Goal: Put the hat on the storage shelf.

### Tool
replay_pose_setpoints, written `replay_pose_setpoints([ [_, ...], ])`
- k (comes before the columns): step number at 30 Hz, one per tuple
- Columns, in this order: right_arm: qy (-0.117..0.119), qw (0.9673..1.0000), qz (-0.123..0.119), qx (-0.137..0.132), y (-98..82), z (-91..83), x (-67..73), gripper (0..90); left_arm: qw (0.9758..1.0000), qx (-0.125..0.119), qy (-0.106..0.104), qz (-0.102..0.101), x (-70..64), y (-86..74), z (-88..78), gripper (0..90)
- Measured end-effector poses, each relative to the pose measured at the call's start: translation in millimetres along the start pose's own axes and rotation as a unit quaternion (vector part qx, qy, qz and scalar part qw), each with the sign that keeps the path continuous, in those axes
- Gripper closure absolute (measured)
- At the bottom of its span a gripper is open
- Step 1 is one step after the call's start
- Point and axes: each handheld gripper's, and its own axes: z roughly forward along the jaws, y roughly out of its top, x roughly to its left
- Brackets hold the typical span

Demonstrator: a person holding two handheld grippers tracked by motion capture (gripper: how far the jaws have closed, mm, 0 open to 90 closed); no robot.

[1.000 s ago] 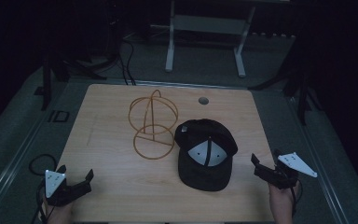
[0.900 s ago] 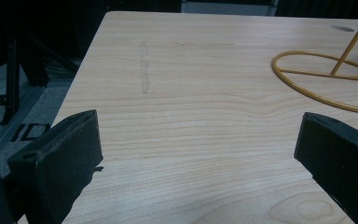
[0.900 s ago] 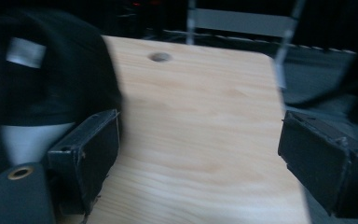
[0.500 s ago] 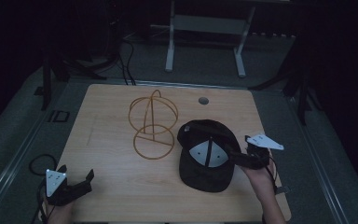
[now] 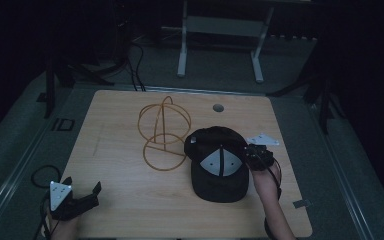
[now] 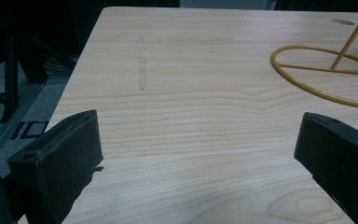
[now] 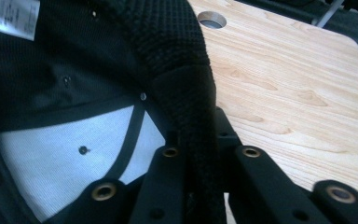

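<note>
- Risk in the high view: the black cap lies upside down on the table, just beside the gold wire stand, and the right gripper has it by the edge alone. A pull toward the stand could, I judge, drag the crown into the wire hoop and shift or tip it. The left gripper sits at the near left corner, well apart from the cap, so nothing steadies the cap's far side.
- Slack in the left gripper view: the jaws stand wide with bare wood between them, holding nothing. The stand's ring lies ahead to the right.
- Pinch in the right gripper view: the jaws have just been closing and are now clamped on the cap's knitted rim, which rises between them, the pale inner panel to one side. The bite looks shallow; soft fabric could slide out under a quick lift, or the cap could swing and fold.
</note>
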Motion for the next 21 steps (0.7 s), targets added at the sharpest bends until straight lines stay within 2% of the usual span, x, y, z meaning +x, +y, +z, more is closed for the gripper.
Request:
replay_pose_setpoints([
  [2, -0.001, 1.0000, 0.004, -0.003, 0.7, 0.1, 0.5, 88.1, 1.0000, 0.000, 0.000, -0.002, 0.5, 0.0, 0.0, 1.1],
  [5, -0.001, 0.9995, 0.016, -0.026, 4.5, -5.3, 2.9, 88.3, 1.0000, -0.001, 0.005, -0.004, 0.7, 0.0, -0.3, 1.1],
  [10, 0.004, 0.9975, 0.022, -0.067, 15.5, -24.7, 3.2, 88.5, 0.9999, -0.006, 0.008, -0.007, 1.4, -0.4, -1.2, 1.1],
  [12, 0.007, 0.9960, 0.021, -0.087, 21.1, -35.2, 3.5, 88.5, 1.0000, -0.005, 0.008, 0.004, -1.5, -0.5, -1.3, 1.1],
  [15, -0.010, 0.9935, 0.004, -0.113, 27.8, -49.8, 5.4, 88.6, 0.9996, 0.006, 0.004, 0.028, -10.6, -0.2, -0.3, 1.1],
  [18, -0.001, 0.9919, 0.006, -0.127, 32.7, -59.2, 3.0, 88.6, 0.9987, 0.003, 0.001, 0.050, -20.6, 0.1, 0.0, 1.1],
  [21, 0.012, 0.9905, 0.014, -0.137, 37.0, -66.4, -0.2, 88.7, 0.9986, -0.006, -0.004, 0.052, -28.8, 1.9, -1.4, 1.1],
])
